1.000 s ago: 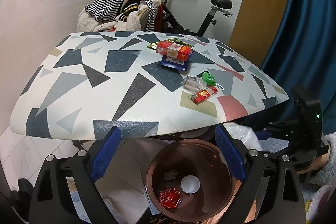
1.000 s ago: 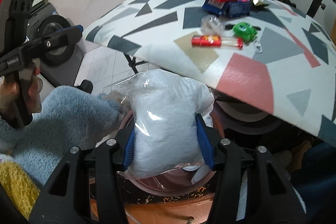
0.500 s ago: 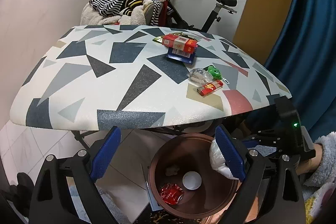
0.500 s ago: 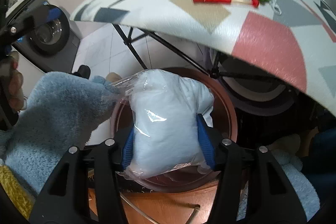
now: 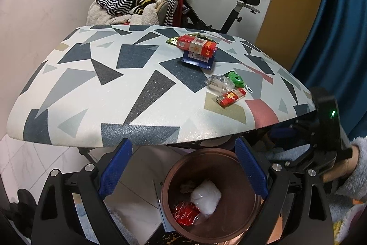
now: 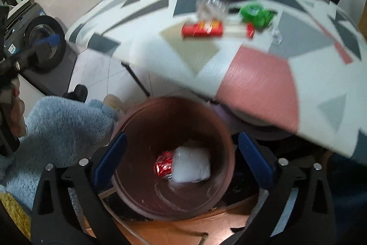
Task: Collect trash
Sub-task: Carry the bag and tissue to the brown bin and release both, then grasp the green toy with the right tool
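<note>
A round brown bin (image 5: pixel 206 152) (image 6: pixel 165 100) stands on the floor under the front edge of the patterned table (image 5: pixel 142 107). Inside it lie a white plastic-wrapped bag (image 5: pixel 206 196) (image 6: pixel 191 167) and a crumpled red wrapper (image 5: pixel 185 214) (image 6: pixel 164 165). My right gripper (image 6: pixel 182 137) hangs over the bin, its jaws opening with nothing between them. My left gripper (image 5: pixel 183 145) is open and empty, also above the bin. On the table lie a red lighter (image 5: pixel 230 97) (image 6: pixel 203 29), crumpled clear plastic (image 5: pixel 219 83), a green tag (image 5: pixel 237 79) and red and blue boxes (image 5: pixel 197 48).
A chair heaped with striped clothes (image 5: pixel 137 1) and an exercise bike (image 5: pixel 229 13) stand behind the table. A blue curtain (image 5: pixel 332 26) hangs at the right. A washing machine (image 6: pixel 43 43) sits at the left of the right wrist view. A fluffy blue sleeve (image 6: pixel 62 130) lies beside the bin.
The right gripper let go of the white bag, which dropped into the bin beside the red wrapper. Its jaws spread wide. The left gripper barely moved.
</note>
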